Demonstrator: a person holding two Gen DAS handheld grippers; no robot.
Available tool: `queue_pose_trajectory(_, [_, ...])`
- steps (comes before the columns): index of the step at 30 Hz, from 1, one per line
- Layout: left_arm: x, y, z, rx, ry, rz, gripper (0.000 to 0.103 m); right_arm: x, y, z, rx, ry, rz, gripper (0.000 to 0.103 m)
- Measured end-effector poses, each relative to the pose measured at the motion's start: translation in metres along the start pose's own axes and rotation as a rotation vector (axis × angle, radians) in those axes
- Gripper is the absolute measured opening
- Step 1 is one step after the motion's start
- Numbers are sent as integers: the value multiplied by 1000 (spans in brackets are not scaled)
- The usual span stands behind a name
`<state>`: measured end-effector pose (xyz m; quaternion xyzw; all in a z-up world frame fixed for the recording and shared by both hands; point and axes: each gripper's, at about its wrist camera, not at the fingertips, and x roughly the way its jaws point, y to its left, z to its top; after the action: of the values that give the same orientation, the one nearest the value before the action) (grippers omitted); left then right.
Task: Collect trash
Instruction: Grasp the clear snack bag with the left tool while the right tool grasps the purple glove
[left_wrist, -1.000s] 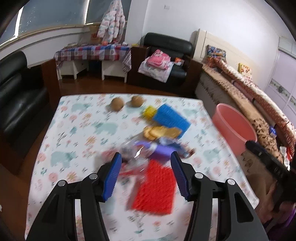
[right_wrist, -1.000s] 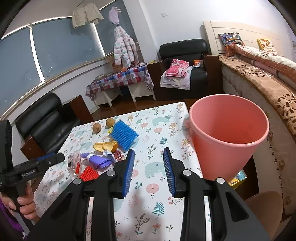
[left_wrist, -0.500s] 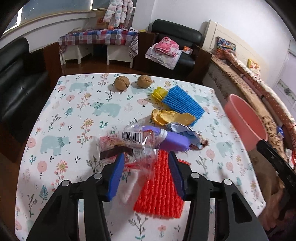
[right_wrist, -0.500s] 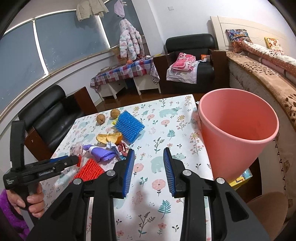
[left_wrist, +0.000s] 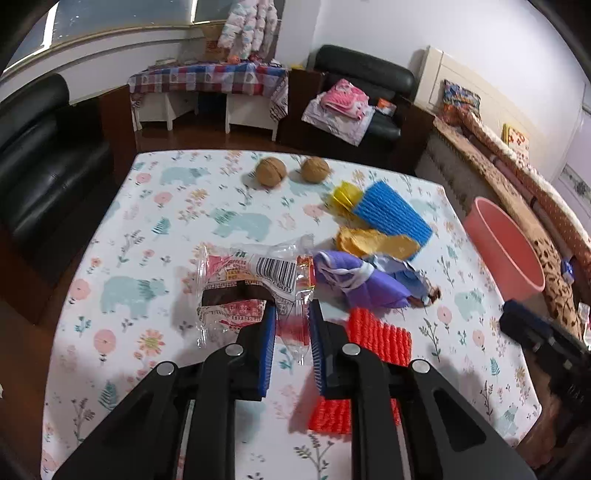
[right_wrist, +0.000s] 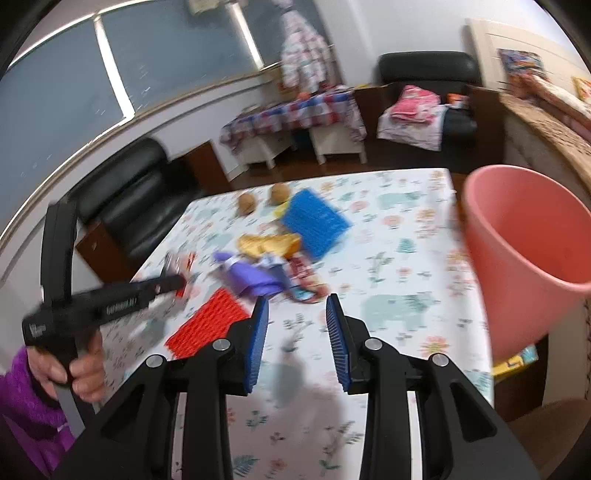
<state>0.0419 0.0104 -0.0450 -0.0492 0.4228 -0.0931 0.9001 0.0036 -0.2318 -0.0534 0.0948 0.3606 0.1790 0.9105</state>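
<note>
**Student:** Why was the left tool (left_wrist: 291, 317) set so low over the clear snack wrapper (left_wrist: 251, 291)?

**Instructor:** The wrapper lay flat on the desk (left_wrist: 177, 206), just left of the purple wrapper (left_wrist: 362, 284) and above the red foam net (left_wrist: 380, 336). The tool pointed steeply down so that its blue pads straddled the wrapper's crumpled near edge, which was the only raised part thin film offers. Its jaws were closing, narrow already, with the red-and-clear edge between them; whether the pads were pressing on it yet could not be told for certain.

**Student:** And the right tool (right_wrist: 297, 332)?

**Instructor:** It hung partly open above bare desk, holding nothing. It probably waited for a turn at the pile.

**Student:** Why did the pink bucket (right_wrist: 524, 251) stand where it did?

**Instructor:** It stood just off the desk's right edge, mouth up, near the heap, presumably so each piece needs only a short carry. The blue foam net (left_wrist: 391, 216), yellow scraps (left_wrist: 373, 242) and two walnuts (left_wrist: 271, 172) lay uncollected farther back.
</note>
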Motion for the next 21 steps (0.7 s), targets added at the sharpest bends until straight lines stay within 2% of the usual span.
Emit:
queue_pose_trajectory(8, [-12,20,2,-41,-34,-10,16,34,33,18,-90,72,70,33])
queue_pose_trajectory(12, [-15,29,1,-64,-39,-17,16,52,46,32,-161,83,56,33])
queue_pose_trajectory(21, [-12,43,-1,-98,-29,-43,16,100,53,37,-252,225,42,33])
